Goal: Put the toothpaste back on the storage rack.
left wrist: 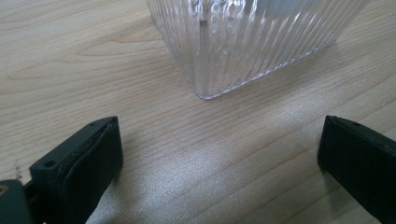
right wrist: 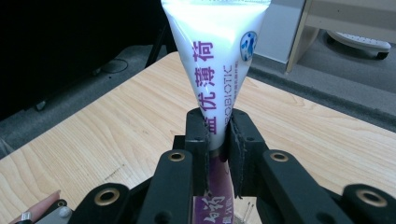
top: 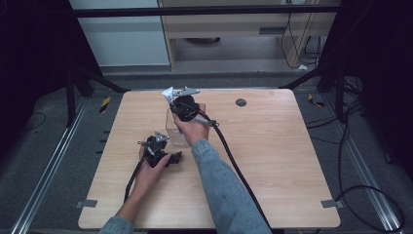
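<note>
Right gripper (right wrist: 217, 140): pinching a white toothpaste tube (right wrist: 219, 60) across its lower half, pads pressed flat on both faces
Tube axis: upright, crimped flat end up, cap end down and hidden below the jaws in the right gripper view
Tube in high view: white tip (top: 168, 93) poking up just beyond the right gripper (top: 182, 108), above the far-centre of the table (top: 272, 161)
Clear ribbed cup (top: 174, 127): standing upright on the wood, directly under the right hand (top: 193, 129), mostly hidden by it
Key relation: cup mouth straight below the tube's cap end; long axis of tube roughly in line with the cup's own axis, so a plain descent looks enough – exact gap between cap and rim not readable
Left gripper (left wrist: 219, 154): spread wide, nothing between the pads, resting low at table level
Left gripper in high view (top: 163, 153): just beside the cup on the near-left
Cup from left gripper view (left wrist: 247, 37): one bottom corner dead ahead, near, not touching either jaw
Nearer hand: right for the tube; left placed to steady the cup
</note>
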The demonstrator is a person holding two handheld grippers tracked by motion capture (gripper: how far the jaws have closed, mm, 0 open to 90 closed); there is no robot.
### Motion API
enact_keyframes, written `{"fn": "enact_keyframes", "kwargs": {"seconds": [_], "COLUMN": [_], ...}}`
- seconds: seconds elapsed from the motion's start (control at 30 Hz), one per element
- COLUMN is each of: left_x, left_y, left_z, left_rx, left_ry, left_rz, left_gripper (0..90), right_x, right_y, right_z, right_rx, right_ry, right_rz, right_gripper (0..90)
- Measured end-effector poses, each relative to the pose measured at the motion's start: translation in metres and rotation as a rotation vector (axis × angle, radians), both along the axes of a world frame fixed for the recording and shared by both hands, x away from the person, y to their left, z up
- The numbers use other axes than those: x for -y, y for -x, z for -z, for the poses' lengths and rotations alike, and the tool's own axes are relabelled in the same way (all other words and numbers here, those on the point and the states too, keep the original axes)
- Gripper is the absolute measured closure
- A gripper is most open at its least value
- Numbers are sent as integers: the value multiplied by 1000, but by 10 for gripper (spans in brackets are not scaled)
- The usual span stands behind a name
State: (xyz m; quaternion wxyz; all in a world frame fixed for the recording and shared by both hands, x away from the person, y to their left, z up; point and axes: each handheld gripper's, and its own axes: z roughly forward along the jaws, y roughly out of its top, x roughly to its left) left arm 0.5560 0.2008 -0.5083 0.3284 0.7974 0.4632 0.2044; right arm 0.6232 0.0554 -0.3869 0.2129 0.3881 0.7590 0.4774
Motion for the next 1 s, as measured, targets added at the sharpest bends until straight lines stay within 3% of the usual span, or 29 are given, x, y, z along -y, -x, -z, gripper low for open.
{"fn": "enact_keyframes", "kwargs": {"seconds": [0.53, 1.0], "left_x": [0, 0], "left_y": [0, 0], "left_z": [0, 0], "left_rx": [-1, 0], "left_ry": [0, 0], "left_rz": [1, 1], "left_gripper": [0, 0], "right_x": [-6, -6], "right_y": [0, 1], "right_z": [11, 15], "right_rx": [-15, -26], "right_ry": [48, 46], "right_rz": [-6, -5], "right_gripper": [793, 794]}}
